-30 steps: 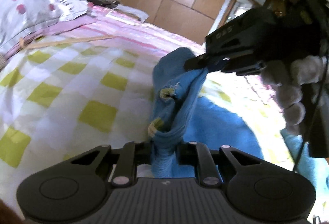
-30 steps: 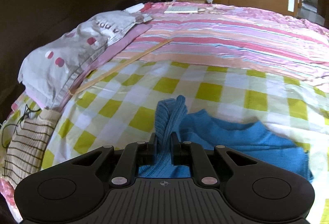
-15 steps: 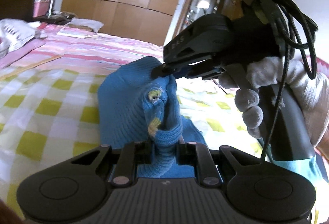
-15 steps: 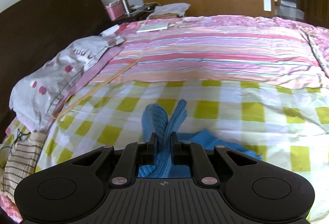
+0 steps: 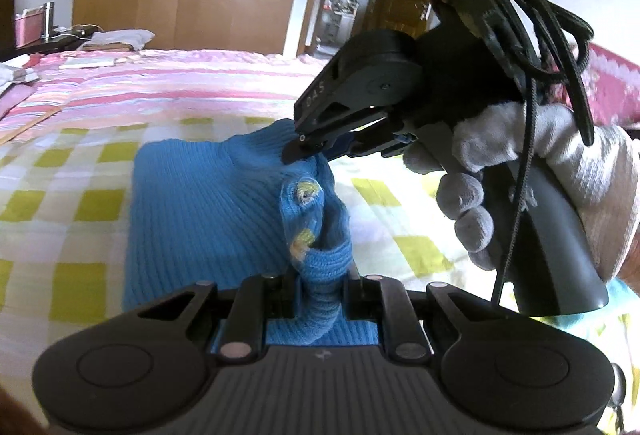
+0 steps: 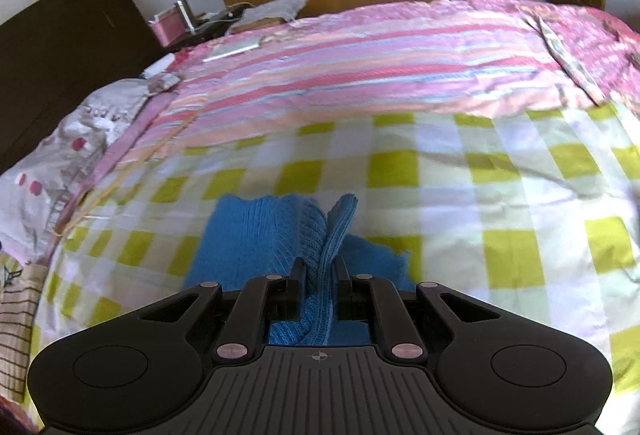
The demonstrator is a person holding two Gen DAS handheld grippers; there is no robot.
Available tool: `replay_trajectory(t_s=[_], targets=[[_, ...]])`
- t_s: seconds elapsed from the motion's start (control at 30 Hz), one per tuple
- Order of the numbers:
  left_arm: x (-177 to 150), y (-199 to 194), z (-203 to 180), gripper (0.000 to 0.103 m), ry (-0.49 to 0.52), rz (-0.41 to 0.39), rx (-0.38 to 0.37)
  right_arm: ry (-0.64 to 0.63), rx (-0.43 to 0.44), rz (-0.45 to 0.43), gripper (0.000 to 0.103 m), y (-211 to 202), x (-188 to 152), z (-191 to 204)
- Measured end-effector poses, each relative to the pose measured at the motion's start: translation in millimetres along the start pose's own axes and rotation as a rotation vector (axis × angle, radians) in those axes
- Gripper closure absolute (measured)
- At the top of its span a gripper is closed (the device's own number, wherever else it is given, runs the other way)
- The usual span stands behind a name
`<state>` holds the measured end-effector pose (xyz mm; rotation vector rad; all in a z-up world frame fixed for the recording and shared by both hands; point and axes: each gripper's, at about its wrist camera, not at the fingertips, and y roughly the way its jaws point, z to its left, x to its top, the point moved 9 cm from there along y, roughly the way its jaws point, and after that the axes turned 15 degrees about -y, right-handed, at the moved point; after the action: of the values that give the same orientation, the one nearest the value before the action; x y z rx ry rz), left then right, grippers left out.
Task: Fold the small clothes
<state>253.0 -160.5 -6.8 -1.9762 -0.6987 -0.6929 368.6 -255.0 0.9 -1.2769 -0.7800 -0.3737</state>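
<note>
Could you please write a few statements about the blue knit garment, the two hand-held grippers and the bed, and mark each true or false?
1. The left hand-held gripper is shut on the blue knit garment. True.
2. The right hand-held gripper is open and holds nothing. False: it is shut on a fold of the same garment.
3. The garment lies on a yellow-and-white checked sheet. True.
4. The hand on the right hand-held gripper is bare. False: the hand wears a grey glove.
5. The striped pink cover lies under the garment. False: it lies farther back on the bed.
</note>
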Motion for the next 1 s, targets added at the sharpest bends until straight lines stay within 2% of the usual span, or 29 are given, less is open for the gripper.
replay_trajectory(t_s=[0.37, 0.53, 0.67, 0.77, 0.87, 1.0], targets=[[-25, 24, -10, 0.080, 0.046, 0.065, 0.028, 0.043, -0.022, 0.044, 0.091, 20, -42, -29], [-27, 25, -15, 0.078, 0.070, 0.076, 0.014, 0.053, -0.036, 0.041, 0.087, 19, -46, -31], [-26, 15, -17, 0.068, 0.067, 0.088, -0.033, 0.060, -0.037, 0.033, 0.085, 13, -45, -31], [-27, 0, -16, 0.065, 0.057, 0.094, -0.071, 0.074, -0.036, 0.007, 0.085, 0, -44, -32], [-29, -18, -13, 0.064, 0.066, 0.087, -0.086, 0.072, -0.039, -0.024, 0.085, -20, -46, -30], [-26, -39, 3, 0.063, 0.044, 0.076, -0.077, 0.040, 0.017, -0.051, 0.084, -44, -56, -8]])
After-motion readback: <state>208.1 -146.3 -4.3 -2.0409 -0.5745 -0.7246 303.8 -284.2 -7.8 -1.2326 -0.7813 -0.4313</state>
